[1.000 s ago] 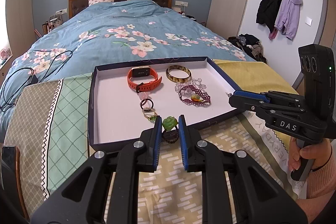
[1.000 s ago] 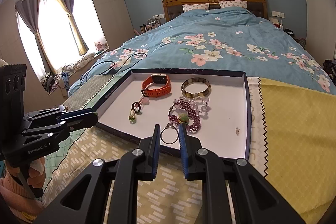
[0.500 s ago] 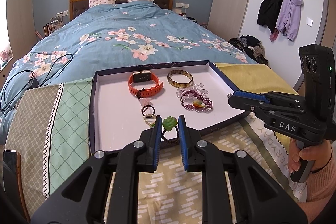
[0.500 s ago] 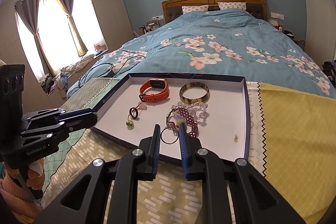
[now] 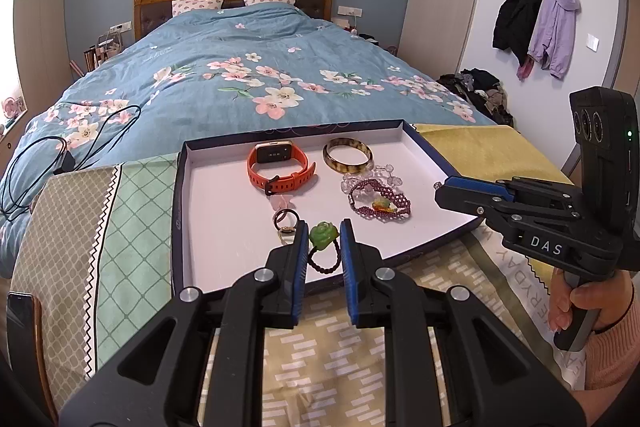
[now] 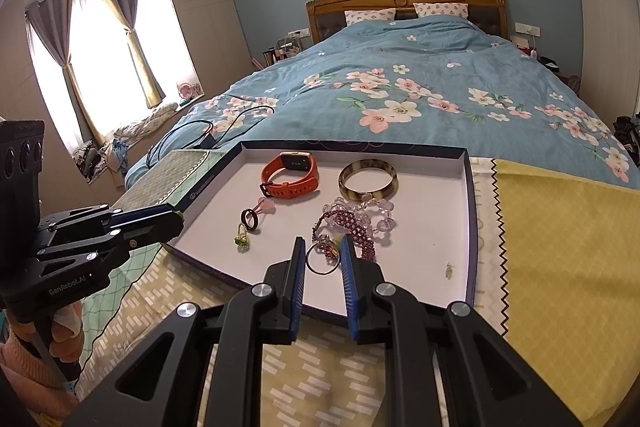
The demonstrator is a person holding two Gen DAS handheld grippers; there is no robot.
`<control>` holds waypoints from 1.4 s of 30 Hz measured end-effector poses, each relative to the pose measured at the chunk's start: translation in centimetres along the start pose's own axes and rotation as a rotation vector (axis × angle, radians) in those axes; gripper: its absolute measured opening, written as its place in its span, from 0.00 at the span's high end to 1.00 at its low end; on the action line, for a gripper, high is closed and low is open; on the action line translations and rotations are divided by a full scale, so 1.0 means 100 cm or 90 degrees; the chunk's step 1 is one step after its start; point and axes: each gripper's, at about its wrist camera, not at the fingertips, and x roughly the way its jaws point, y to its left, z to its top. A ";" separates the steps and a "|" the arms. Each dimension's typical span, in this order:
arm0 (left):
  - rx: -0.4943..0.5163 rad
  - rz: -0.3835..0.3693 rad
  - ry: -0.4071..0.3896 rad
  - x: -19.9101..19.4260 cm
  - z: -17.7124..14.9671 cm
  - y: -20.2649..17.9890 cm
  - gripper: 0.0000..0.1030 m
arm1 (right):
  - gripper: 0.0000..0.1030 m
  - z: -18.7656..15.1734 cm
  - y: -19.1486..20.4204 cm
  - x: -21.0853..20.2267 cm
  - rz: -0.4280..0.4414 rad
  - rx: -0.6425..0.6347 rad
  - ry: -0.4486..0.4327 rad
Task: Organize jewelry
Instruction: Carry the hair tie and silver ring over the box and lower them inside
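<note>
A dark-rimmed white tray (image 5: 224,227) (image 6: 452,211) lies on the bed's foot. In it are an orange watch (image 5: 280,167) (image 6: 290,175), a tortoiseshell bangle (image 5: 347,155) (image 6: 368,181), a purple beaded bracelet (image 5: 380,203) (image 6: 352,223), clear beads (image 6: 380,207) and small rings (image 5: 286,219) (image 6: 248,219). My left gripper (image 5: 323,231) is shut on a green-flower ring (image 5: 322,235), held over the tray's near edge. My right gripper (image 6: 322,247) is shut on a thin silver ring (image 6: 322,261), above the tray's near edge.
A yellow cloth (image 6: 560,247) lies right of the tray and a green patterned blanket (image 5: 120,227) left of it. A black cable (image 5: 48,155) lies on the blue floral duvet (image 5: 260,79). A small earring (image 6: 449,269) lies in the tray's right corner.
Both grippers have drawn back and up from the tray, each still holding its ring. The tray items have not moved.
</note>
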 end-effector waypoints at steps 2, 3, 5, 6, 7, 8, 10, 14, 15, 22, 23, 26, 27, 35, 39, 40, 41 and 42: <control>0.000 0.000 -0.001 0.000 0.001 0.000 0.84 | 0.85 0.001 -0.001 0.002 0.001 0.001 0.000; 0.000 0.000 -0.001 0.001 0.001 0.000 0.84 | 0.85 0.002 -0.001 0.003 0.001 0.001 0.000; 0.000 0.001 -0.001 0.002 0.003 0.000 0.84 | 0.85 0.002 -0.001 0.003 0.000 0.001 0.000; 0.000 0.000 -0.001 0.002 0.003 0.000 0.84 | 0.85 0.002 -0.001 0.003 0.001 0.002 0.000; 0.001 0.001 -0.001 0.002 0.003 0.000 0.84 | 0.85 0.003 -0.002 0.003 0.001 0.002 0.000; 0.001 0.001 -0.002 0.003 0.004 0.000 0.84 | 0.85 0.003 -0.002 0.004 0.000 0.001 0.000; 0.001 0.002 -0.003 0.004 0.005 0.000 0.84 | 0.85 0.002 -0.002 0.003 0.001 0.002 0.000; 0.001 0.002 -0.004 0.006 0.007 -0.001 0.84 | 0.85 0.003 -0.002 0.003 0.000 0.002 0.000; 0.001 0.002 -0.004 0.005 0.007 -0.001 0.84 | 0.85 0.003 -0.002 0.004 0.000 0.002 0.000; 0.001 0.003 -0.004 0.006 0.008 -0.001 0.84 | 0.85 0.003 -0.002 0.004 0.001 0.000 0.001; 0.001 0.002 -0.004 0.006 0.008 -0.001 0.84 | 0.85 0.004 -0.003 0.005 0.001 0.000 0.001; 0.001 0.004 -0.004 0.008 0.010 -0.001 0.84 | 0.85 0.005 -0.003 0.006 0.001 0.000 0.001; 0.000 0.004 -0.005 0.008 0.010 -0.001 0.84 | 0.85 0.005 -0.004 0.007 0.000 0.000 0.002; 0.001 0.007 -0.006 0.012 0.013 -0.001 0.84 | 0.85 0.006 -0.004 0.008 0.000 0.001 0.002; 0.001 0.007 -0.006 0.013 0.014 0.000 0.84 | 0.85 0.006 -0.004 0.009 0.000 0.000 0.003; 0.000 0.009 -0.007 0.014 0.015 0.000 0.84 | 0.85 0.006 -0.004 0.009 0.000 0.000 0.002; -0.001 0.008 -0.006 0.015 0.015 0.001 0.84 | 0.85 0.006 -0.004 0.009 0.000 0.000 0.002; -0.001 0.008 -0.006 0.016 0.016 0.001 0.84 | 0.85 0.006 -0.004 0.009 0.000 0.000 0.003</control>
